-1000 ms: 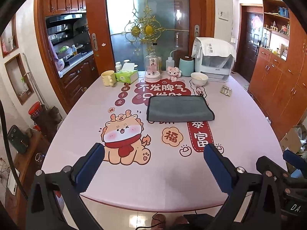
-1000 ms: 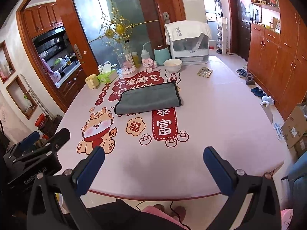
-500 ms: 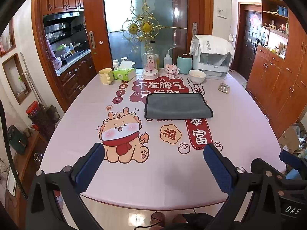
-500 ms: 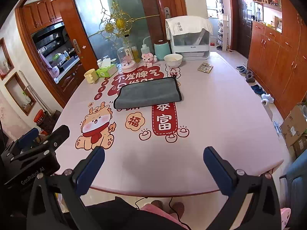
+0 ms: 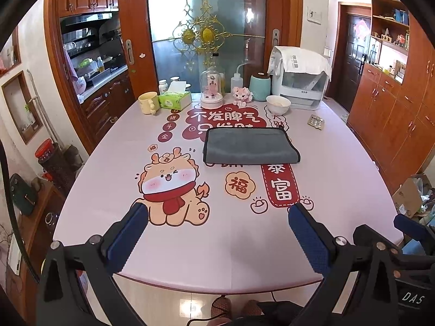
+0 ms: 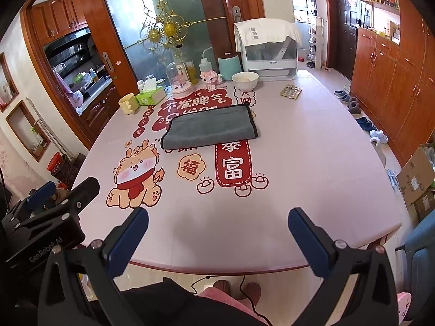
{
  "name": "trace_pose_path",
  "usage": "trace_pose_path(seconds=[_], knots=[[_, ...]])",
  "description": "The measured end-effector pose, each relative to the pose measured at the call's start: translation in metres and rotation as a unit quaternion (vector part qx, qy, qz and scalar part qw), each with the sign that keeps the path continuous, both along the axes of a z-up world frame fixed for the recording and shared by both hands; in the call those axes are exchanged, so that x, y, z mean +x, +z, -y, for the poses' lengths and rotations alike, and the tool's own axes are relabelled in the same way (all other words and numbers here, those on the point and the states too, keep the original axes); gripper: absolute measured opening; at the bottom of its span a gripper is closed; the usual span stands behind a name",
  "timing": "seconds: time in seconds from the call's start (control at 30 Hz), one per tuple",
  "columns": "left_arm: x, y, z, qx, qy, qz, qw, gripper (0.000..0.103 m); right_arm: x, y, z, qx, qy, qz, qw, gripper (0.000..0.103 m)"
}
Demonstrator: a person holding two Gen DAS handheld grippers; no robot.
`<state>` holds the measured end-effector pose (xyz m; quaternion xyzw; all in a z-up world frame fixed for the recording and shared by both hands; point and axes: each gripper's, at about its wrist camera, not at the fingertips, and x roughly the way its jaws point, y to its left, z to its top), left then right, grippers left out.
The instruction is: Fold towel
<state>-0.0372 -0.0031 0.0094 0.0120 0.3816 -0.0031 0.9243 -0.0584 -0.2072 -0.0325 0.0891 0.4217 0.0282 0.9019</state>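
A dark grey towel [image 5: 248, 146] lies folded into a flat rectangle near the middle of the pink printed table [image 5: 217, 233]; it also shows in the right wrist view [image 6: 210, 127]. My left gripper [image 5: 217, 212] is open and empty, held above the table's near edge, well short of the towel. My right gripper [image 6: 217, 214] is open and empty, also over the near edge. The left gripper's body [image 6: 49, 212] shows at lower left in the right wrist view.
Along the table's far side stand a yellow mug [image 5: 148, 103], a tissue box [image 5: 175, 99], a glass dome [image 5: 212, 89], a teal canister [image 5: 259, 87], a white bowl [image 5: 277, 103] and a covered white appliance [image 5: 299, 81]. A blister pack [image 5: 316, 122] lies at right.
Both grippers have drawn back and risen a little from the table; the towel looks slightly farther away. The towel has not moved. Both grippers stay open.
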Motion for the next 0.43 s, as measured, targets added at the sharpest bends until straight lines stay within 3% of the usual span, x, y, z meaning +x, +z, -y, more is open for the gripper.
trace_pose_path(seconds=[0.43], knots=[[-0.0025, -0.0023, 0.0015, -0.001, -0.003, -0.001, 1.0, 0.102, -0.0026, -0.004, 0.0028, 0.001, -0.004, -0.005, 1.0, 0.103]])
